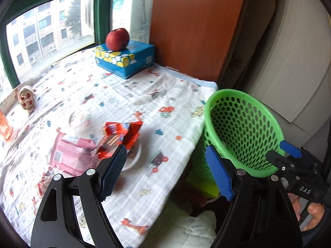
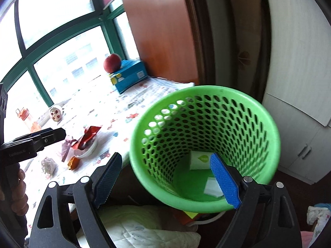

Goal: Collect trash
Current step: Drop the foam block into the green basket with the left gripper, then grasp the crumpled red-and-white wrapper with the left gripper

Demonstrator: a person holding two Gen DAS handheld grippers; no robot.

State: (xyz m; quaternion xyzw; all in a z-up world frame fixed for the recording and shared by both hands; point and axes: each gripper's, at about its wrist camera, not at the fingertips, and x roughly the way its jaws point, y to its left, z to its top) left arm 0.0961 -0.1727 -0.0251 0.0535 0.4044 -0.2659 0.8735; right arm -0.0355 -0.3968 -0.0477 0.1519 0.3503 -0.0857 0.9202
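A green perforated waste basket (image 2: 206, 144) hangs tilted at the table's right edge, with white paper scraps (image 2: 199, 161) inside. My right gripper (image 2: 167, 179) is open, one finger inside the rim and one outside; it also shows in the left wrist view (image 1: 289, 150). My left gripper (image 1: 165, 171) is open and empty above the table's near right part. A red snack wrapper (image 1: 121, 136) lies in a white dish (image 1: 132, 157), beside a pink wrapper (image 1: 72, 155). More crumpled trash (image 2: 48, 165) and an orange piece (image 2: 73, 162) lie nearby.
A red apple (image 1: 117, 38) sits on a blue tissue box (image 1: 126, 60) at the back. A small figurine (image 1: 26, 100) and an orange bottle (image 2: 29, 119) stand by the window. A wooden panel (image 1: 192, 24) rises at the right. White bedding (image 2: 144, 227) lies below.
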